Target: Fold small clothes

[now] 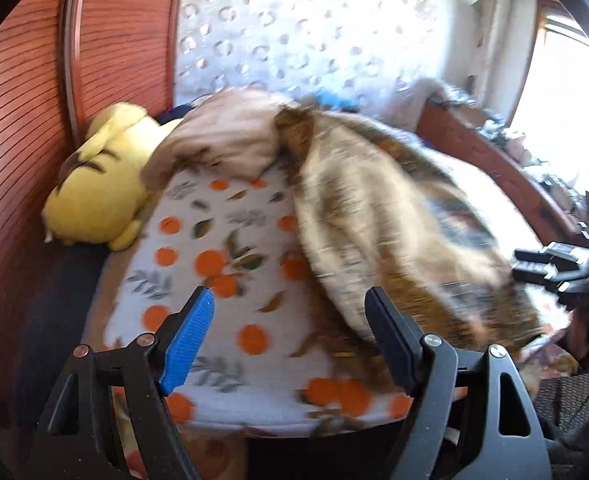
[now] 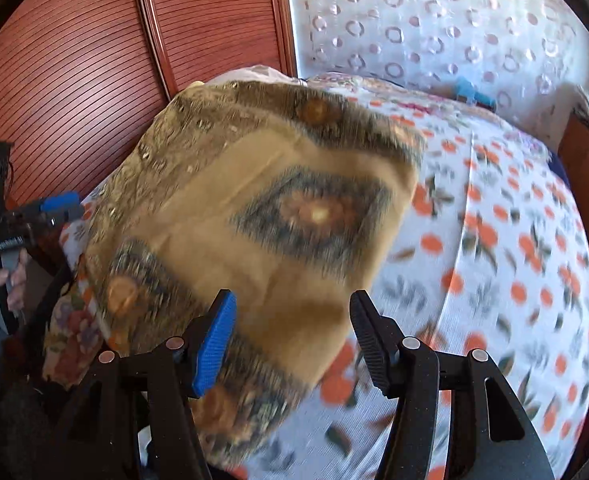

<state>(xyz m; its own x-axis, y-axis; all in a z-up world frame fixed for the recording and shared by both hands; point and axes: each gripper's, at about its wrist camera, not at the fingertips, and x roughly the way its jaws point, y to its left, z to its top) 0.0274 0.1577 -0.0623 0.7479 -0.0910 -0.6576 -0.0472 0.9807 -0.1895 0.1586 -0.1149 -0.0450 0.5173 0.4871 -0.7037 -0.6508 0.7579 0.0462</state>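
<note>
My left gripper and right gripper: fingers released, nothing grasped. Tan floral-patterned thin cloth lies spread on orange-print bed sheet, flat for folding.

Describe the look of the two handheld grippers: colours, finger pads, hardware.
Both match. The left gripper has black angular finger arms with cut-out slots and round silver pivot screws; one finger carries a ribbed blue pad, the other a black pad. The right gripper has the same black frame, silver screws, ribbed blue pad and ribbed black pad.
</note>
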